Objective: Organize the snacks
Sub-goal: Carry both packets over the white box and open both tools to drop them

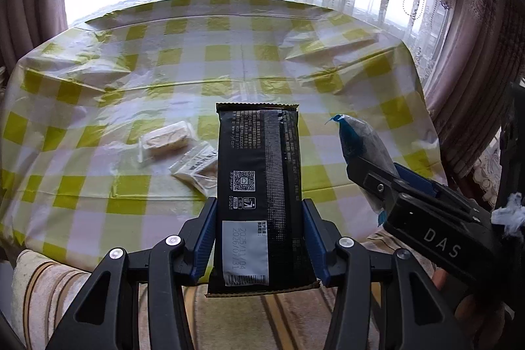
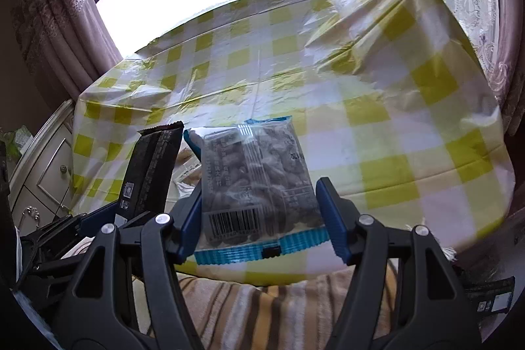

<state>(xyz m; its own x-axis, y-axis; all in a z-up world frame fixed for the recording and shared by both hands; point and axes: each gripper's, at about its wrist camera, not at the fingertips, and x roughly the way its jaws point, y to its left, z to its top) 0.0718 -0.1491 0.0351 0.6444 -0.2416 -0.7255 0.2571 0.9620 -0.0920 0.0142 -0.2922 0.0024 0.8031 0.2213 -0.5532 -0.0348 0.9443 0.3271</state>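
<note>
Yellow-and-white checked plastic covers the table [image 1: 262,54], wrinkled and glossy under the bright window. Toward its left side lie two small clear-wrapped pale snack pieces, one a cream block in a transparent sleeve [image 1: 167,138], the other a flatter clear packet with dark print [image 1: 197,168] just beside it and partly hidden behind the bar. Next comes the left gripper [image 1: 259,238], its blue-padded jaws closed on the lower sides of a long black foil snack bar wrapper [image 1: 259,182], held upright with its printed back and date label facing the camera, above the near table edge. To the right, the right gripper [image 2: 259,222] has its jaws drawn in against a clear plastic bag of brown nuts with a turquoise crimped seal [image 2: 259,179], gripped near its barcode end and also raised off the cloth. Both packets hang near each other over the near edge, above a striped beige cushion [image 1: 229,317]. Judging by this, the step in hand is carrying both to a resting place. To do it well, I would lower each flat onto bare cloth beside the pale pieces, keeping the bar's long edge parallel to them, and ease the pads apart only once the wrapper touches, since the nut bag is limp and could slump or slide on the slick plastic.
</note>
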